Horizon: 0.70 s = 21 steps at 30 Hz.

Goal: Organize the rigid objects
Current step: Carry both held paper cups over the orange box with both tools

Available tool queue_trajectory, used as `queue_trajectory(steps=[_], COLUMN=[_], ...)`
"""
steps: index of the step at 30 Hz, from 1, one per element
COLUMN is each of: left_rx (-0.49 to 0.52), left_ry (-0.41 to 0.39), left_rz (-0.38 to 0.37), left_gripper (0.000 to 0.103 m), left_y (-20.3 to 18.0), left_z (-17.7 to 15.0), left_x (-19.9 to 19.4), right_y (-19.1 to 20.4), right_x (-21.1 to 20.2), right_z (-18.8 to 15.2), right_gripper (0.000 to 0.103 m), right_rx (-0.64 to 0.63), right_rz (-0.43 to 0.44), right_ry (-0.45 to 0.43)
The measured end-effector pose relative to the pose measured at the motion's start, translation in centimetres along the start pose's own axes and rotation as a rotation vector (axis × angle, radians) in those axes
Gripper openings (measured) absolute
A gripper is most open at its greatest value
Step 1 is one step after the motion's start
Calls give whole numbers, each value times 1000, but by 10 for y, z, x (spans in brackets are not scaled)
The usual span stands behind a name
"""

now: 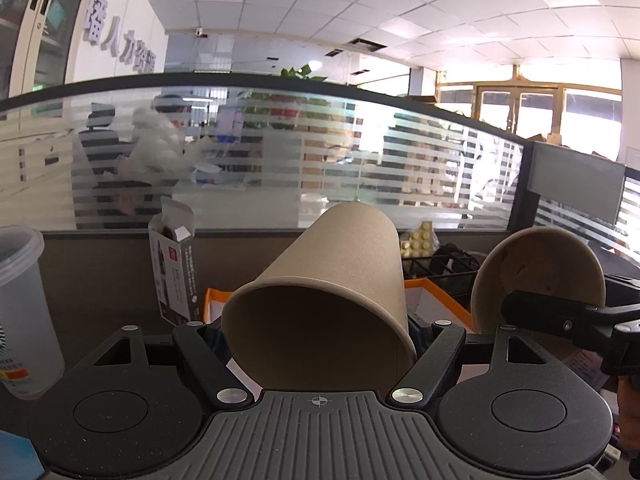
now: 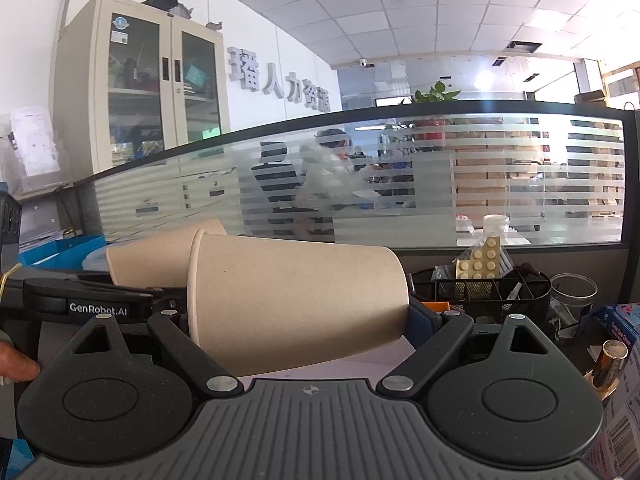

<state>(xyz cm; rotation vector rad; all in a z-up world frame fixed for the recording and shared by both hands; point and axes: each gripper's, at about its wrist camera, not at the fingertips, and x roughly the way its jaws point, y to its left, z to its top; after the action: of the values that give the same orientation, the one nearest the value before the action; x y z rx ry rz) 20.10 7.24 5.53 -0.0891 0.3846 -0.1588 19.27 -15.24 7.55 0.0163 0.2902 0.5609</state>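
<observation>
While my left claw grips a brown paper cup near its rim, mouth tipped back toward the lens and base angled up and away, my right claw clamps a second kraft paper cup lying crosswise, rim to the left, base to the right. The two cups hang just beside each other above the cluttered worktop; I judge nesting them turns on lining up those axes. The left view shows the second cup's open mouth; only the right view shows the black mesh organizer.
</observation>
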Motion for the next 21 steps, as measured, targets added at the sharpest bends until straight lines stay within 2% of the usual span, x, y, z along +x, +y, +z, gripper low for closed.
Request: queue_trajectory(steps=[21], left_rx=[-28], left_ry=[89], left_rz=[35], left_gripper=[78], left_y=[12], left_z=[-9], left_x=[50], right_y=[-10], right_x=[52], right_z=[-4], right_gripper=[88], right_rx=[14], right_rz=[-37], right_ry=[68])
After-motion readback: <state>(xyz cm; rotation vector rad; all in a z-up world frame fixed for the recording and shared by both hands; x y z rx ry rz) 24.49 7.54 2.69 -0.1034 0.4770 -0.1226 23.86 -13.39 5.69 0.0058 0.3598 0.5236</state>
